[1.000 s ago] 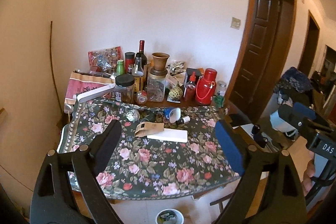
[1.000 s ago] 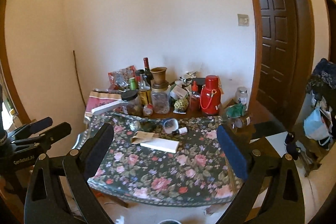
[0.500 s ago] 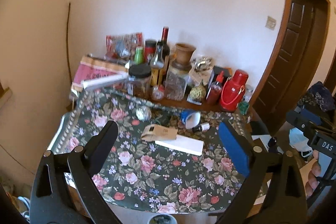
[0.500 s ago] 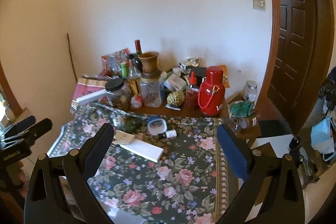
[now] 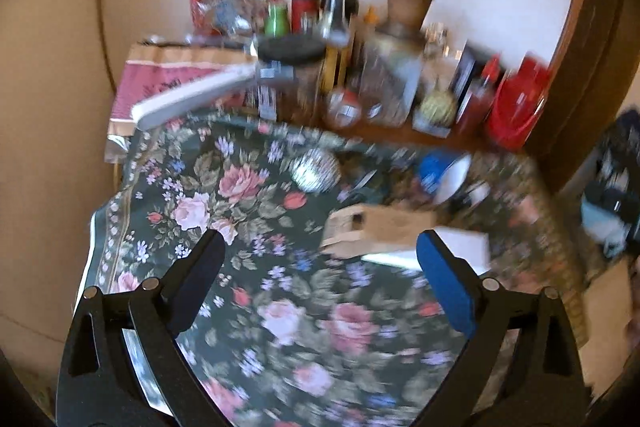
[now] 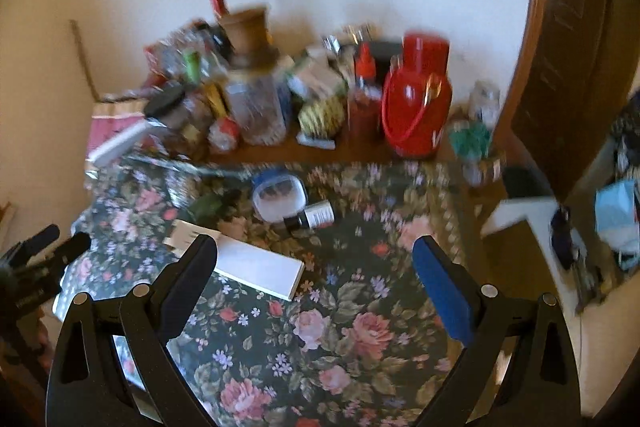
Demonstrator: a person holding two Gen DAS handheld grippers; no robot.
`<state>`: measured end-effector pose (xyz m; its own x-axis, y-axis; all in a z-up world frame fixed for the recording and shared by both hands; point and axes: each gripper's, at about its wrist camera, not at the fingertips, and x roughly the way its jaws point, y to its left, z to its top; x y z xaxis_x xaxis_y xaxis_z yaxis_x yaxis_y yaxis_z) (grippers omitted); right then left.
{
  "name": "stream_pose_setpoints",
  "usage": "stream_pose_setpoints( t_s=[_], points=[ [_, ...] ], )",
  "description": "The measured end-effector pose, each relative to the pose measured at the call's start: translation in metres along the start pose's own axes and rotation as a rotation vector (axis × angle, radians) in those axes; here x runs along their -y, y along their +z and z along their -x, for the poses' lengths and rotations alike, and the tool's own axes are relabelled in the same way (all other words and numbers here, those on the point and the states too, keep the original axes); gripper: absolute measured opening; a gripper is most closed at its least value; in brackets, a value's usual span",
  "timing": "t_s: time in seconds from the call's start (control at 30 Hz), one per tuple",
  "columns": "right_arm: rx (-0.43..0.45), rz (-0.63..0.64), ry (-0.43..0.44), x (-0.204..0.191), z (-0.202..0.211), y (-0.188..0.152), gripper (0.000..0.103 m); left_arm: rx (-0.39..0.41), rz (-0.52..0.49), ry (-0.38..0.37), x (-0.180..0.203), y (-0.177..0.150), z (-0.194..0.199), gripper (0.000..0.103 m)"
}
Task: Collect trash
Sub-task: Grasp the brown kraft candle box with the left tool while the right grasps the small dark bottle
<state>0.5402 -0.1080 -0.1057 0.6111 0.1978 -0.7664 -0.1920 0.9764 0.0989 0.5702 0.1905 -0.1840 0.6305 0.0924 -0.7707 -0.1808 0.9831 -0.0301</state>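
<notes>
Closer over the floral tablecloth (image 6: 352,331) now, left tool (image 5: 320,267) and right tool (image 6: 316,263) gape wide, empty.

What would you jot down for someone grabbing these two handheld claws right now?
Left gripper: open, empty, above the floral tablecloth.
Right gripper: open, empty, over the same cloth.
Loose items mid-table: foil ball, brown paper packet, white flat box, tipped blue-rimmed cup, small bottle.
Done: nothing picked up.
Left: collect the trash; no bin in view now.
</notes>
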Motion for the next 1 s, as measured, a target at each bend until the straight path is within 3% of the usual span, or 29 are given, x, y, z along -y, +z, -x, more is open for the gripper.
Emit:
stream_pose_setpoints(
  t_s=[0.17,0.33,0.63,0.83,0.93,1.0],
  points=[
    [-0.126,-0.095,-0.051,0.005,-0.061,0.002,0.097,-0.138,-0.032,-0.051,-0.019,-0.009,-0.066,0.091],
    [-0.225,-0.222,-0.048,0.017,-0.114,0.004,0.09,-0.22,-0.055,-0.099,-0.023,-0.012,-0.11,0.083],
    [-0.279,-0.385,-0.073,0.022,-0.178,0.015,0.061,-0.226,-0.108,-0.172,-0.012,-0.011,-0.142,0.077],
    [-0.294,-0.444,-0.111,0.025,-0.192,0.013,0.054,-0.216,-0.106,-0.2,-0.003,-0.003,-0.15,0.06],
    [-0.302,-0.388,-0.154,0.02,-0.192,0.013,0.043,-0.222,-0.086,-0.222,-0.002,-0.001,-0.153,0.044],
    [-0.307,-0.336,-0.186,0.017,-0.191,0.012,0.03,-0.228,-0.072,-0.228,0.0,0.001,-0.155,0.03]
  ],
)
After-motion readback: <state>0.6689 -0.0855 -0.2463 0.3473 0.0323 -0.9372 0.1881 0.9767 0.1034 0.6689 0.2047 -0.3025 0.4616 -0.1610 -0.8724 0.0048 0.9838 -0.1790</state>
